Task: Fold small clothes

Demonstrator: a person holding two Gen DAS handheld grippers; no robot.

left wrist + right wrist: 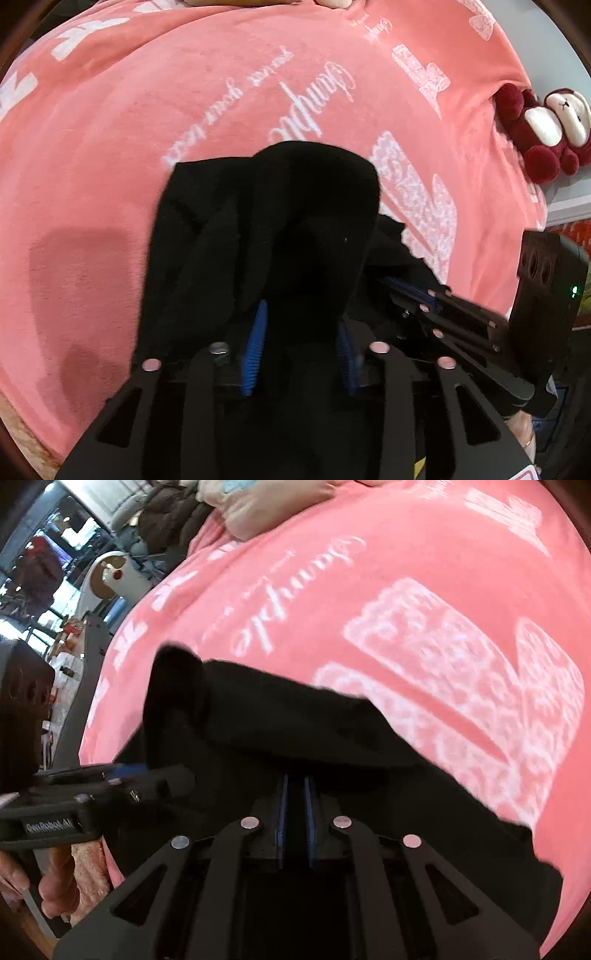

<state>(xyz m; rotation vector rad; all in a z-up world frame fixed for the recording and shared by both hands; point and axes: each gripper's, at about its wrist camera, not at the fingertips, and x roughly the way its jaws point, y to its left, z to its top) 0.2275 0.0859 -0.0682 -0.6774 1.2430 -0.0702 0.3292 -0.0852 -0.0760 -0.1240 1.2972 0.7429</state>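
A small black garment (266,206) lies bunched on a pink blanket (147,110) with white lettering. My left gripper (301,317) points down at it, and a thick fold of the black cloth fills the gap between its blue pads (255,347). My right gripper (391,284) comes in from the right and pinches the garment's edge. In the right wrist view the black garment (277,720) spreads across the blanket (406,572). There my right gripper (295,779) has its pads almost together on a thin layer of cloth. The left gripper (122,771) enters from the left.
A red and white plush toy (546,125) lies at the blanket's right edge. A heap of beige and dark fabric (258,506) sits at the far end. Beyond the left edge stand a white round object (114,572) and room clutter. A hand (55,886) holds the left gripper.
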